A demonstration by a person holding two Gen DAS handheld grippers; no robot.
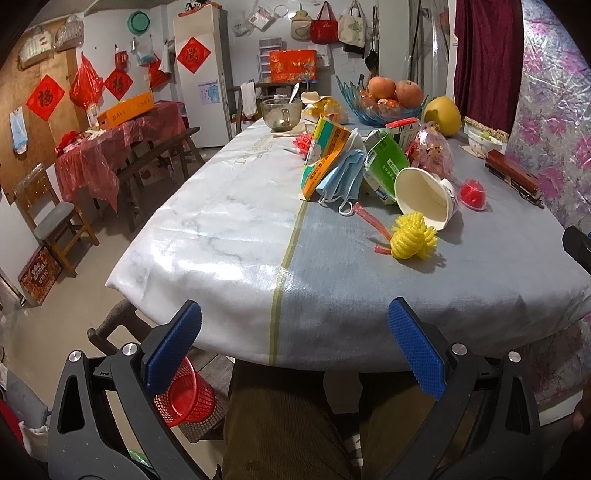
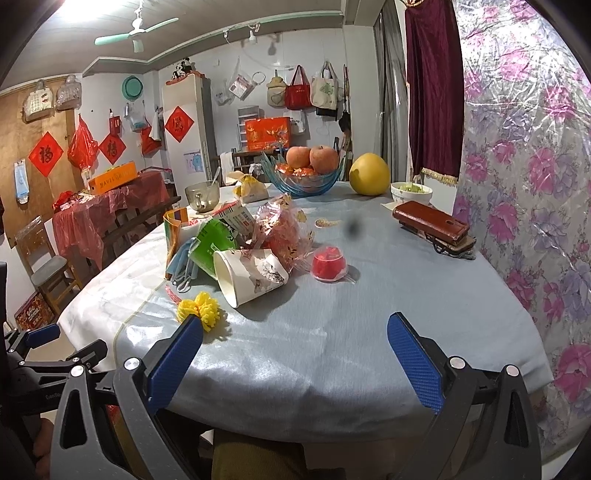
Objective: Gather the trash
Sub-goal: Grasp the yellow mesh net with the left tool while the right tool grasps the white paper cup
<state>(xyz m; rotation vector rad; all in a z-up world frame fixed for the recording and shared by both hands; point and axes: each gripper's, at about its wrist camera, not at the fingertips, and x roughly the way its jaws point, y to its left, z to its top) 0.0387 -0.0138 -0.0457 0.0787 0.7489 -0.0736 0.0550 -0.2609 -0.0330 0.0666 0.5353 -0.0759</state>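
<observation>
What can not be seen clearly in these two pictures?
- Red mesh plastic basket: left wrist view, partly behind the left gripper finger.
- Green carton: right wrist view, lower part hidden by the white paper cup.
- Dark smudge: right wrist view, too blurred to identify.

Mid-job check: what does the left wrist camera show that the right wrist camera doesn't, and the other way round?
Only the left wrist view shows the red mesh basket on the floor beside the table. Only the right wrist view shows the ceiling fan and the greens inside the white bowl. Both show the trash pile: tipped paper cup, blue face mask, yellow foam net, plus both open, empty grippers: left gripper, right gripper.
</observation>
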